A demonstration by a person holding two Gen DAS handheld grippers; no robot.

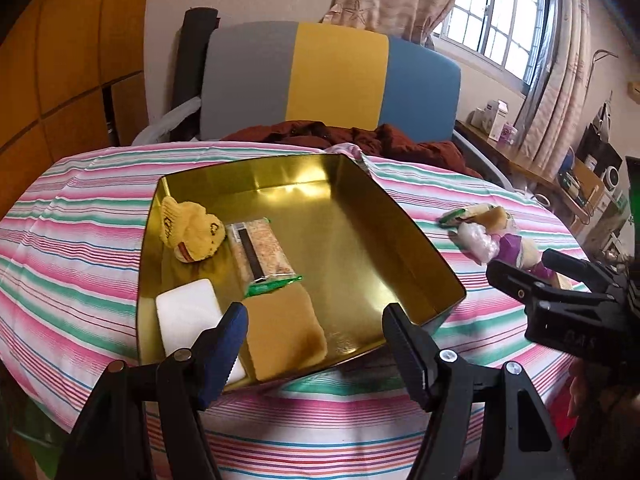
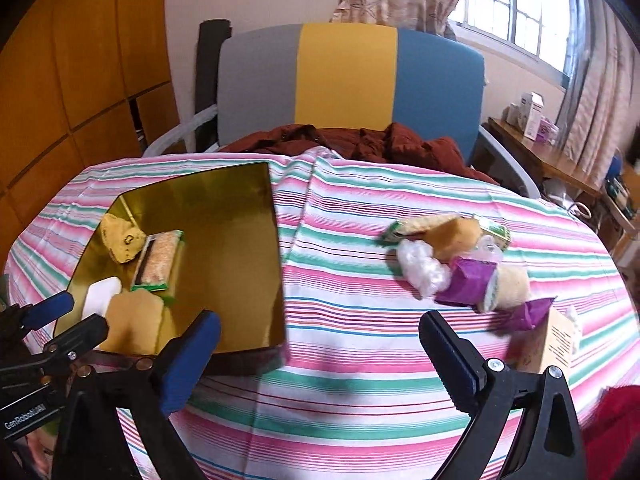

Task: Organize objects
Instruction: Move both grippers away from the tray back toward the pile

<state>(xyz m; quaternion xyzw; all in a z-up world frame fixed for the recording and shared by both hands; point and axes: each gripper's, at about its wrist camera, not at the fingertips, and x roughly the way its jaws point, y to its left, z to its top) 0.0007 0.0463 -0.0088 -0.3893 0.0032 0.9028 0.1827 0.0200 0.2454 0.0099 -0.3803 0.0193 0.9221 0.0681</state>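
- Hovering with its jaws spread wide and nothing between them, the left gripper point(image 1: 314, 330) hangs over the near edge of the gold tin point(image 1: 424, 252), likely because it is done here or is only steadying the tin
- Lying just ahead of its fingers inside the tin are a tan sponge point(image 1: 284, 336), a white bar point(image 1: 186, 314), a cracker packet point(image 1: 262, 252) and a yellow knitted toy point(image 1: 192, 228), all gathered on the left half, which leaves the right half free for more
- Aiming at bare striped cloth point(image 2: 352, 360), the right gripper point(image 2: 320, 344) is also wide apart and empty
- Waiting ahead and to the right of it is the loose pile: a clear plastic wad point(image 2: 420, 268), a purple packet point(image 2: 468, 284), another tan sponge point(image 2: 456, 240) and a green-edged packet point(image 2: 404, 228), touching one another
- A small cardboard box point(image 2: 556, 344) sits just right of its right finger
- By my reading the tin is about half filled and this pile is what remains, with the right gripper best placed for it
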